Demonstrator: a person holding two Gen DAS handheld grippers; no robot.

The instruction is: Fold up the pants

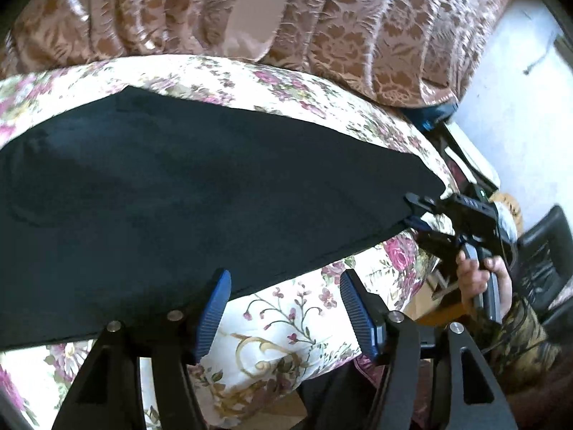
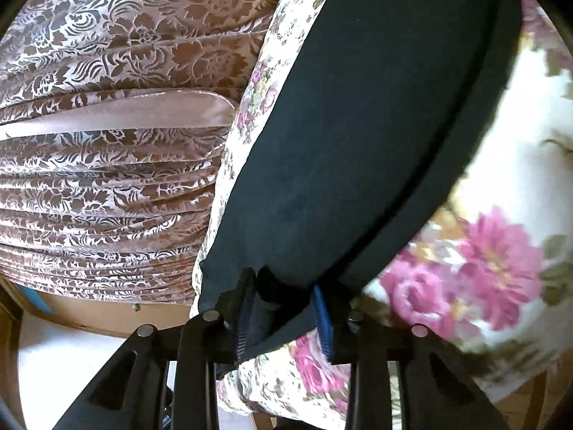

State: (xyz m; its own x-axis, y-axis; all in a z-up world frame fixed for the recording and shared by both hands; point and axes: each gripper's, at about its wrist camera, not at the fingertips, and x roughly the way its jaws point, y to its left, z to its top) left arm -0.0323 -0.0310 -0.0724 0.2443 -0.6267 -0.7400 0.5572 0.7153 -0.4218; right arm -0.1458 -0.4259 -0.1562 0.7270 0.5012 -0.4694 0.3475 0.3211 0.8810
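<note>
Already folded: the black pants are seen laid flat as one long dark panel, apparently leg over leg, since a doubled edge is shown in the right wrist view.
Pants location: spread across the floral cushion, their near edge just ahead of the left tool.
Remaining: at least one crosswise fold, end to end, is judged still to be made.
Left gripper: jaws held apart, nothing between them, over bare cushion beside the pants' edge.
Right gripper: pads set at the pants' narrow end with cloth between them; whether it is pinched cannot be told.
Surroundings: a brown patterned bedspread lies behind the cushion; pale floor is seen beyond.
Obstructions: none on the cloth; the cushion's curved edge may let the end slide off.
</note>
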